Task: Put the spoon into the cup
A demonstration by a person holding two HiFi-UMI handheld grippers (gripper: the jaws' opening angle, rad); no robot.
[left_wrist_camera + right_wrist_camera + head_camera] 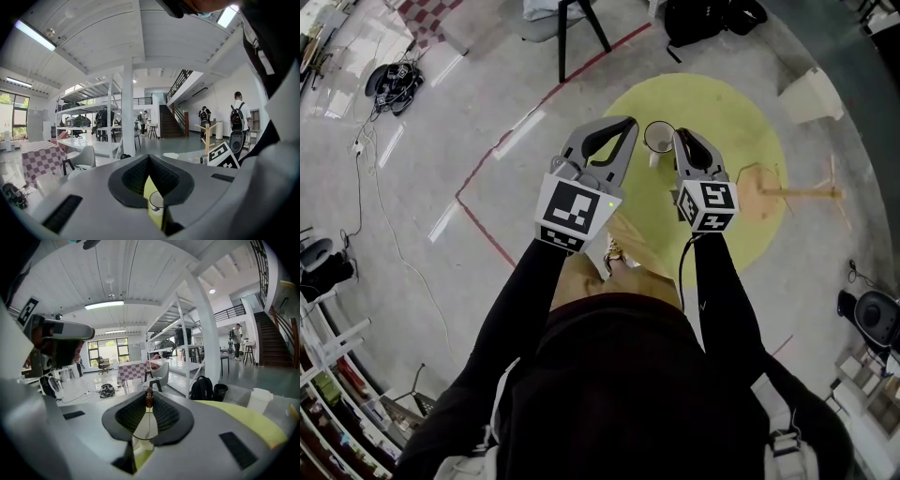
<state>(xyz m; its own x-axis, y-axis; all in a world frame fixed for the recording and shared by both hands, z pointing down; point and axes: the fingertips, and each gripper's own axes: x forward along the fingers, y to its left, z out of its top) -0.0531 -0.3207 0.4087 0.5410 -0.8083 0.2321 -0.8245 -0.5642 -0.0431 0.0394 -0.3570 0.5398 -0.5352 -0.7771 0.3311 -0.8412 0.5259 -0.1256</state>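
The right gripper is clamped on the spoon. Its jaws pinch the thin shaft, so the brown handle end stands up above the pads and the rest hangs down. It hangs right over the cup, whose white rim curves across the gap below the pads. I judge the spoon is held upright so that it can go straight down into the opening, and that the lowering is not yet finished. The cup stands upright on the yellow bench.

The left gripper has its jaws drawn together on nothing. It is close beside the cup without touching it. It seems to be waiting, perhaps ready to steady the cup.

The right gripper view alone shows the spoon and the grip on it. In the head view the right gripper covers the spoon. The head view gives the layout instead. The cup sits between the two gripper tips, with the left gripper just to one side. A wooden rack stands well apart at the edge of the bench.
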